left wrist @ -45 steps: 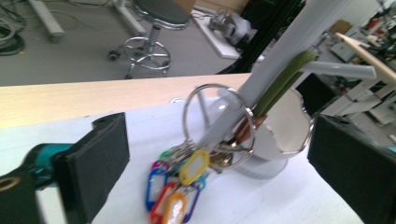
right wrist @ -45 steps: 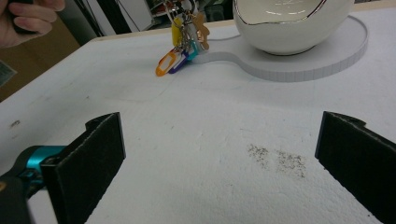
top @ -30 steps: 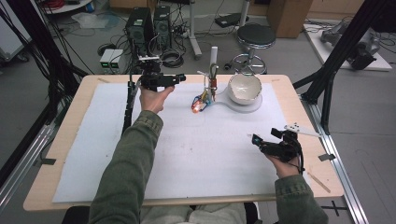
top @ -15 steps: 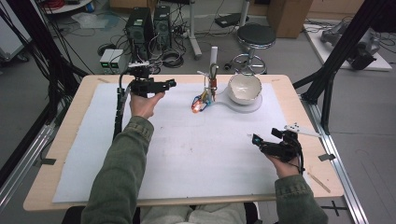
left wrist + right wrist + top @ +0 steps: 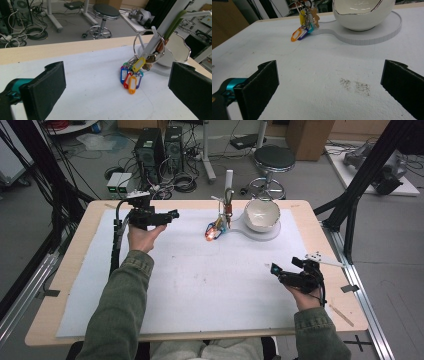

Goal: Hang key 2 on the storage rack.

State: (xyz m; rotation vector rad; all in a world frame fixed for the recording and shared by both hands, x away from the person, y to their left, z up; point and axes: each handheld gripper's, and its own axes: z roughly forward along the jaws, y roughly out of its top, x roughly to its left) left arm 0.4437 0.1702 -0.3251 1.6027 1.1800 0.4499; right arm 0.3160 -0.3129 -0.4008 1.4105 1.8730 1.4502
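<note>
Keys on a stand, two hand-held grippers standing off

Grippers number two, and both are released, jaws spread wide with nothing between them. The left hand-held gripper (image 5: 167,215) sits over the far left part of the desk (image 5: 75,270), above the one white sheet (image 5: 200,280) that covers most of it. Ahead of this gripper and to its right lies the single bunch of keys (image 5: 131,75), well apart from its jaws. In the left gripper view I count five coloured tags on the bunch: one yellow, one blue, one red, one orange and one purple, with a hint of teal behind them. They hang from one large metal ring (image 5: 149,45) looped round the one white post (image 5: 160,32) of a stand, and the tags rest on the sheet.

Just beyond the bunch stands one white bowl (image 5: 261,212) with a wavy rim, set on the stand's single round white base (image 5: 270,231).

Farther right, near the desk's near right corner, the right hand-held gripper (image 5: 277,271) points back towards the stand. From it, the keys lie far ahead and to the left, the bowl far ahead and slightly right. One faint grey smudge (image 5: 354,86) marks the sheet just ahead of its jaws.
</note>
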